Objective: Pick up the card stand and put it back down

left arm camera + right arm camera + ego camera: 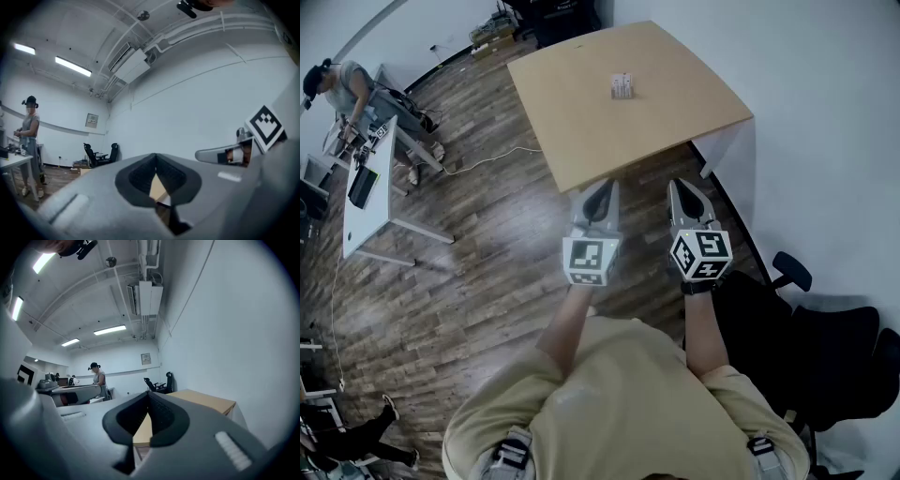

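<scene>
The card stand point(622, 86) sits on the tan table point(572, 131), toward the far side and well apart from both grippers. The left gripper point(602, 187) and right gripper point(682, 187) are held level, side by side, near the table's closest edge, with the stand ahead of them roughly in between. All 2 have their jaws pinched together on nothing. Off to the left, a person point(339, 86) stands at a white desk point(380, 202).
</scene>
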